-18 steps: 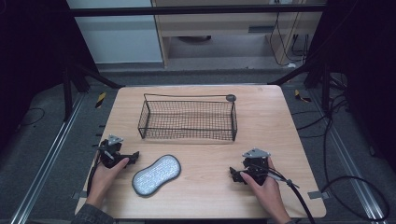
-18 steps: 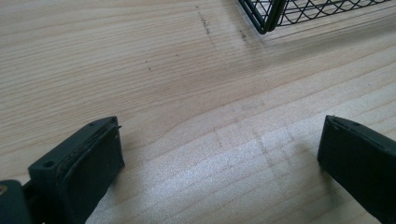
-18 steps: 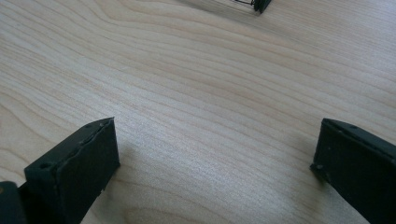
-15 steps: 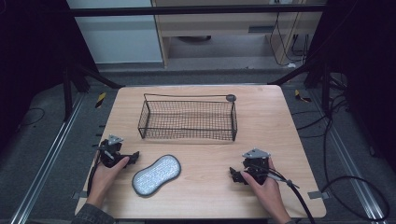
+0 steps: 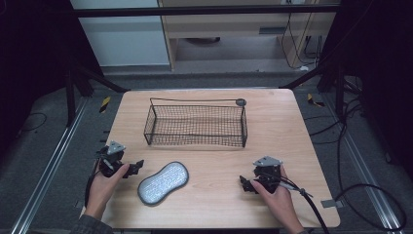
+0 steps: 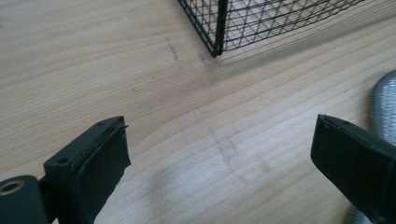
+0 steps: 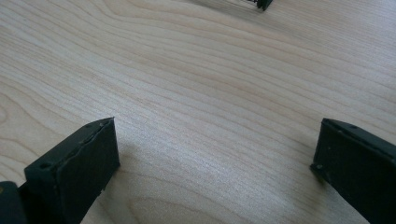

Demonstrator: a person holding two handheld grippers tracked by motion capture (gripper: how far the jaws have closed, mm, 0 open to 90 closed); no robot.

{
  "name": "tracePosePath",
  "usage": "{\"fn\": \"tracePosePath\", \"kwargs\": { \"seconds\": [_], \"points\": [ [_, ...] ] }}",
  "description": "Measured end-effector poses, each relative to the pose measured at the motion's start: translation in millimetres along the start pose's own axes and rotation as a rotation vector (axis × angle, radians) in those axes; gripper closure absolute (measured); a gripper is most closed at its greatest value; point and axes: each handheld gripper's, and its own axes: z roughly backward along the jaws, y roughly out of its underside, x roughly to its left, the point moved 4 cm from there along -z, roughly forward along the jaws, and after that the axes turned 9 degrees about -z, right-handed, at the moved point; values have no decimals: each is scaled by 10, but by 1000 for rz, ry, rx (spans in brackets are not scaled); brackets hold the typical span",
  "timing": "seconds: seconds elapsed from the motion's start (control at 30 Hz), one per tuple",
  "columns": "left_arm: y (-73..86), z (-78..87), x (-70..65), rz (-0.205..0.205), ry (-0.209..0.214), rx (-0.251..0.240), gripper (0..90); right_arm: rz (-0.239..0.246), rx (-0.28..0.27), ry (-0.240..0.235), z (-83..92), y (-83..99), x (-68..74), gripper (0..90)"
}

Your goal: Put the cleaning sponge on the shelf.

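A black wire basket [image 5: 195,124] stands empty on the far half of the wooden table [image 5: 272,122]. A grey peanut-shaped pad [image 5: 162,182] lies flat near the front left. My left gripper [image 5: 135,168] rests on the table just left of the pad, open, jaws pointing right. In the left gripper view the wide-apart jaws frame bare wood, with the pad's edge [image 6: 384,107] at the right and a basket corner [image 6: 219,28] ahead. My right gripper [image 5: 245,184] rests at the front right, open, jaws pointing left. Its own view has bare wood between the jaws and a basket corner [image 7: 264,3] far off.
The table's front edge lies close behind both hands. Cables [image 5: 311,202] trail from the right gripper off the table's right side. Metal floor rails [image 5: 53,165] and dark frame posts flank the table; a cabinet stands behind it.
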Motion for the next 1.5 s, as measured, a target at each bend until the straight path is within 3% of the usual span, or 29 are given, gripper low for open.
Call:
{"fn": "tracePosePath", "kwargs": {
  "seconds": [0.37, 0.5, 0.63, 0.7, 0.9, 1.13, 1.17, 1.5],
  "points": [
    [-167, 99, -251, -80, 54, 5, 27, 1, -1, -2, 4, 5, 2, 4],
    [-225, 86, -423, -142, 91, 41, 26, 3, 0, -4, 5, 6, 1, 4],
    [-263, 72, -533, -163, 116, 46, 27, 6, 1, -7, 8, 8, -2, 4],
    [-306, 75, -634, -199, 139, 55, 29, 7, 1, -9, 9, 8, -3, 4],
    [-361, 85, -779, -268, 165, 108, 27, 12, 2, -15, 13, 11, -7, 4],
    [-332, 36, -834, -287, 196, 156, 33, 16, 2, -17, 17, 15, -11, 4],
    [-332, 39, -843, -304, 194, 168, 33, 16, 1, -17, 17, 16, -11, 4],
    [-389, 87, -856, -342, 212, 193, 32, 18, 3, -18, 18, 15, -12, 4]
  ]
}}
